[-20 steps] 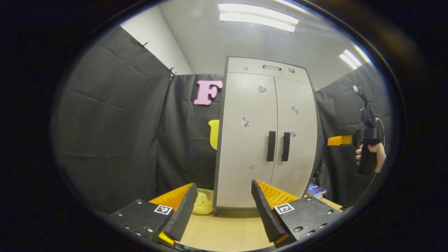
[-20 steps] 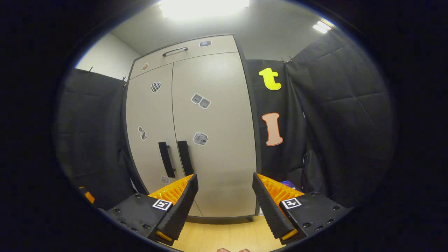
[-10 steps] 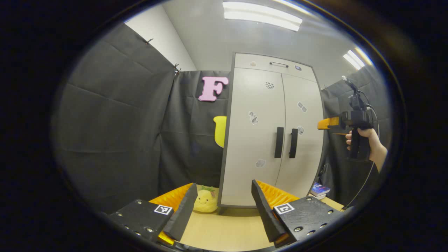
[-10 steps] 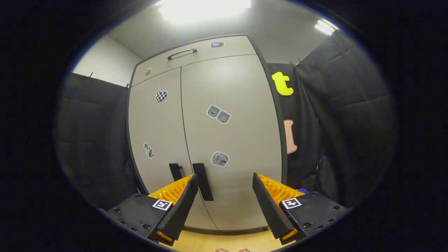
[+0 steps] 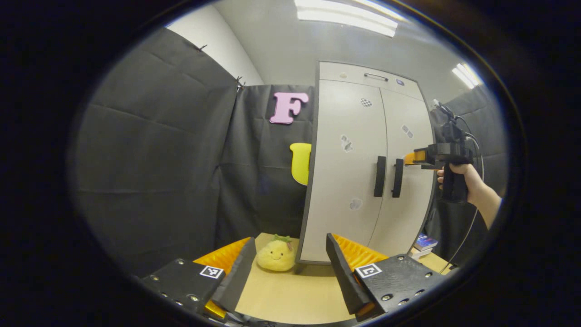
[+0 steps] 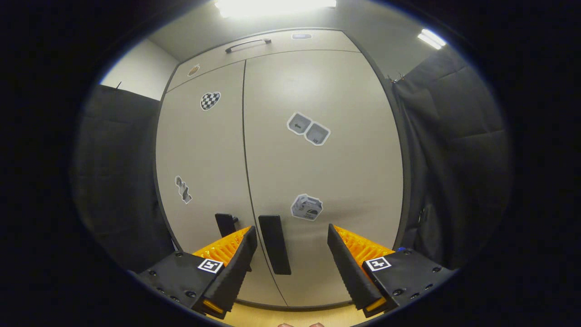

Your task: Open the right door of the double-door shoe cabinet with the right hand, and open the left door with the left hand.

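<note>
A pale grey shoe cabinet (image 5: 358,168) stands on the table with both doors closed. Each door carries a vertical black handle near the centre seam. In the right gripper view the right door (image 6: 317,172) looms close, and its black handle (image 6: 274,244) sits between my right gripper's (image 6: 290,254) open fingers, nearer the left one. The left handle (image 6: 225,223) peeks out behind that left finger. In the left gripper view my left gripper (image 5: 286,263) stands open, well back from the cabinet. There the right gripper (image 5: 415,158), held by a hand, reaches toward the right handle (image 5: 397,177); the left handle (image 5: 379,176) is beside it.
A yellow plush toy (image 5: 276,254) lies on the wooden table (image 5: 290,295) by the cabinet's left front corner. Some books (image 5: 425,242) lie to the cabinet's right. A drawer with a slim handle (image 6: 247,43) tops the cabinet.
The right gripper has moved in toward the cabinet until the right handle sits between its fingers. The left gripper view has swung left, so the cabinet sits further right.
</note>
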Motion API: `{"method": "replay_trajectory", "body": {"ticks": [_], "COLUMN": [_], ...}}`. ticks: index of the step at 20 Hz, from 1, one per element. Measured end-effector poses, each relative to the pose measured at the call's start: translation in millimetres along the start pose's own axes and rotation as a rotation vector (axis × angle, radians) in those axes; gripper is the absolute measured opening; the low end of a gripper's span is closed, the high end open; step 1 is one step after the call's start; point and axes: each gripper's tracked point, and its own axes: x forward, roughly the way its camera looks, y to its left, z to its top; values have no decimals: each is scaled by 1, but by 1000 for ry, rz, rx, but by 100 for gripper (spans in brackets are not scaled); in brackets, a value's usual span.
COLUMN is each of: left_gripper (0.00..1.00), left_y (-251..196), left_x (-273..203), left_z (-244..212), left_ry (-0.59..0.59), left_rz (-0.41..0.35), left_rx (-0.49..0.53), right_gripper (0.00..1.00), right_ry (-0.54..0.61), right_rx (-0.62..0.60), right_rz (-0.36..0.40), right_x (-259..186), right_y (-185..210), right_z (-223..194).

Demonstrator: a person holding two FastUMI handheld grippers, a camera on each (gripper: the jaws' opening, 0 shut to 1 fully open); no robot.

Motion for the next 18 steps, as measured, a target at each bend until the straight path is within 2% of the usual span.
{"method": "replay_trajectory", "body": {"ticks": [4, 5, 6, 7, 8, 9, 10, 13, 15, 16, 18], "left_gripper": [89, 89, 89, 89, 89, 88, 88, 89, 89, 89, 87], "left_y": [8, 9, 10, 11, 13, 14, 16, 17, 16, 16, 13], "left_x": [4, 5, 5, 5, 4, 2, 0, -9, -19, -25, -38], "left_z": [3, 4, 3, 3, 2, 2, 0, 3, 10, 11, 12], "left_ry": [1, 1, 0, 0, 2, 7, 16, 28, 22, 18, 9], "left_rz": [12, 17, 23, 30, 37, 46, 55, 79, 102, 115, 142], "left_rx": [6, 8, 10, 11, 11, 10, 7, 8, 23, 29, 28], "right_gripper": [98, 92, 98, 98, 92, 97, 94, 54, 51, 37, 30], "right_ry": [36, 42, 48, 51, 56, 60, 70, 90, 103, 101, 108], "right_rx": [-2, -3, -6, -9, -13, -20, -24, -29, -27, -28, -39], "right_rz": [-1, -1, -1, 1, -1, -4, -4, 9, 36, 35, 33], "right_x": [24, 29, 33, 37, 41, 45, 48, 55, 55, 59, 58], "right_y": [8, 9, 11, 13, 14, 15, 16, 19, 24, 24, 23], "right_z": [-13, -15, -18, -19, -22, -23, -26, -32, -35, -35, -35]}}
